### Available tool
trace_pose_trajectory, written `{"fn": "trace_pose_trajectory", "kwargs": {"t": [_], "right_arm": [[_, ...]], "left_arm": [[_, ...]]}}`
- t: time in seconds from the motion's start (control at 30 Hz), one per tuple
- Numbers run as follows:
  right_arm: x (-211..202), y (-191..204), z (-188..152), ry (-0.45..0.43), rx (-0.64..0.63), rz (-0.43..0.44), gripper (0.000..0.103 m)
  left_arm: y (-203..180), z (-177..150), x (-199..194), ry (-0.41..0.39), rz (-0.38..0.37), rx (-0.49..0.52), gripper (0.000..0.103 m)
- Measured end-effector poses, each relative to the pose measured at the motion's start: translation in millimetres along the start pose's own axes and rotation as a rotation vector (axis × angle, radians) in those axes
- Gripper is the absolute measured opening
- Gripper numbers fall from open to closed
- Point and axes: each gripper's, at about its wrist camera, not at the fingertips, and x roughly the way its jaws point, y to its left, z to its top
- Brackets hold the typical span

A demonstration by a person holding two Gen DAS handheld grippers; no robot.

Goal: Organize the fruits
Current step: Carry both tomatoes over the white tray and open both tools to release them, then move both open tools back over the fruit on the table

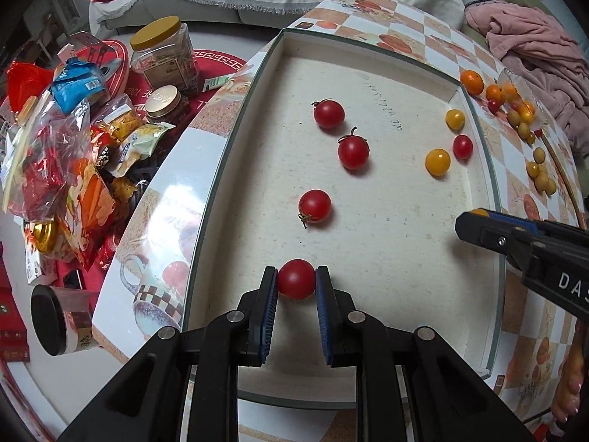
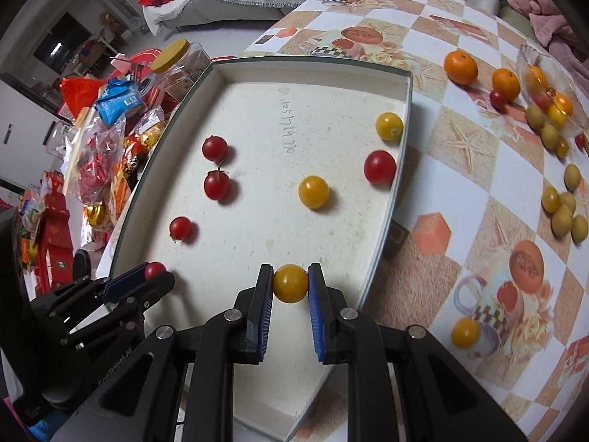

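Observation:
A shallow white tray (image 1: 368, 73) (image 2: 313, 70) lies on the patterned table. My left gripper (image 1: 296, 280) is shut on a red cherry tomato (image 1: 296, 279) over the tray's near left side; it also shows in the right wrist view (image 2: 154, 270). My right gripper (image 2: 290, 283) is shut on a yellow cherry tomato (image 2: 290, 283) over the tray's near right part. Three red tomatoes (image 1: 314, 206) lie in a column on the tray's left. Two yellow tomatoes (image 2: 313, 191) and one red tomato (image 2: 379, 167) lie on its right.
Oranges (image 2: 460, 67), small yellow-green fruits (image 2: 561, 213) and a glass bowl (image 2: 548, 99) of fruit sit on the table right of the tray. A loose yellow tomato (image 2: 464, 332) lies near right. Snack bags (image 1: 55, 140) and jars (image 1: 162, 55) crowd the left side.

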Motion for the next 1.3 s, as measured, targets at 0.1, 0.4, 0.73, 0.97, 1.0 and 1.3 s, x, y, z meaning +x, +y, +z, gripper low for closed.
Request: {"fn": "trace_pose_trajectory", "kwargs": {"t": [0.1,0.4,0.73,0.97,1.0,1.3], "right_arm": [[4.7,1.8,4.3,0.000,-0.019,-0.018,0.021],[21.5,3.8,3.0,0.016,-0.061,-0.054,0.021],[17.6,3.1,3.9,0.004,-0.067,-0.037,0.050],[-9.8,-0.5,8.2,-0.079,-0.009,0.018,0.083],[-15.5,-3.3,8.4,-0.091,0.003,0.020,0.083],[-51.5,-65.8,-12.9,-0.141,0.160,-0.045,0.083]], "left_arm": [[-0.7,1.0,3.3,0.003,0.004,0.006,0.022],[-7.5,-0.8,6.9,0.000,0.040,0.058,0.022],[-5.2,-2.6,7.0,0.001,0.085,0.068,0.064],[-14.1,-3.5,4.6,0.016,0.087,0.093,0.064],[-16.6,-2.9,2.9,0.012,0.085,0.100,0.064],[-60.3,9.4,-13.0,-0.035,0.046,0.192,0.064]]}}
